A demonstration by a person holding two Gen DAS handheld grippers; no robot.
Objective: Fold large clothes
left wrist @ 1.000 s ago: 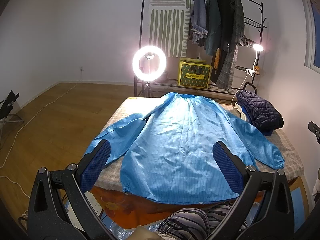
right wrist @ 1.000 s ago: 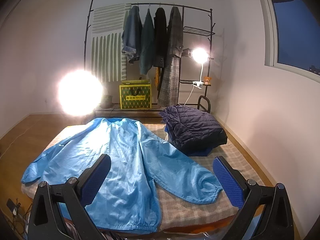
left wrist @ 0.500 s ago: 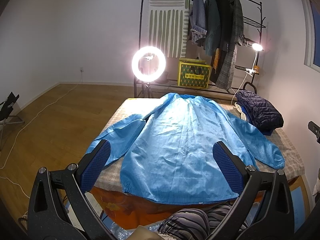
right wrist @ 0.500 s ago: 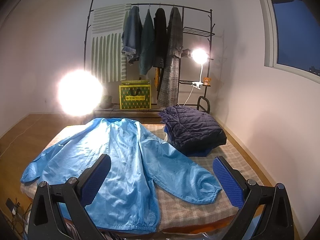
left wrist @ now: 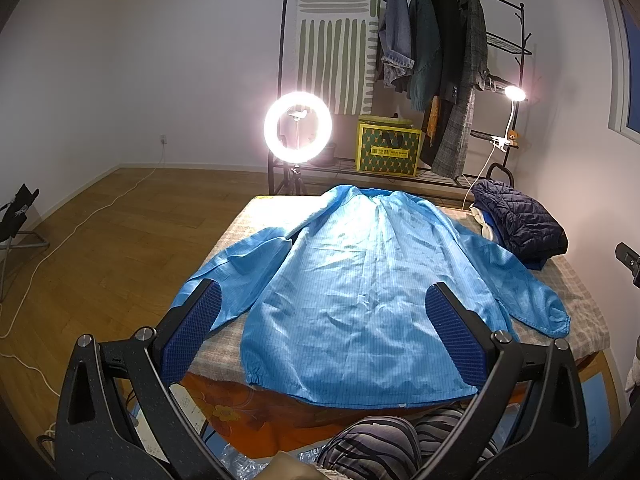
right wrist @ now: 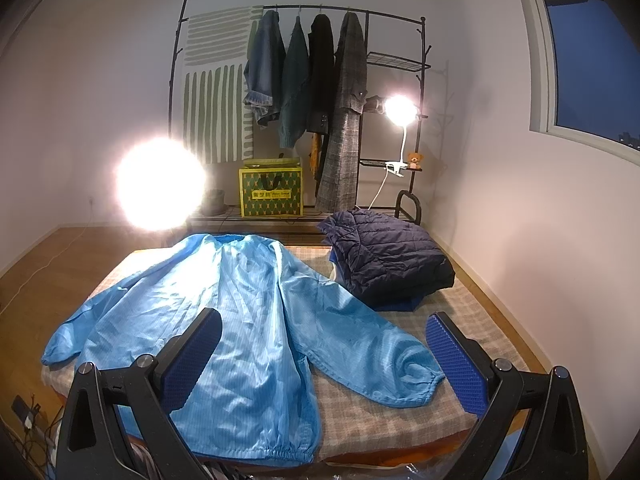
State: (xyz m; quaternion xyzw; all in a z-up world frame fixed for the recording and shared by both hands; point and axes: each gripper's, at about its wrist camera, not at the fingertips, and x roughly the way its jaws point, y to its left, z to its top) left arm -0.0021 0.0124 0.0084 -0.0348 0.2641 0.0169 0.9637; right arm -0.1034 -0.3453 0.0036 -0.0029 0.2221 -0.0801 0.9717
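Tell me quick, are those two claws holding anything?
Left gripper: open, holding nothing, above the jacket.
Right gripper: open, holding nothing.

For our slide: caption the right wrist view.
Open right gripper above a light blue jacket spread flat on the checked bed.

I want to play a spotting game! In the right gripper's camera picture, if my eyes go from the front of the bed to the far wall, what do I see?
Near to far: the right gripper, open → blue jacket spread flat → dark quilted coat, folded → yellow-green box → hanging clothes on the rack.
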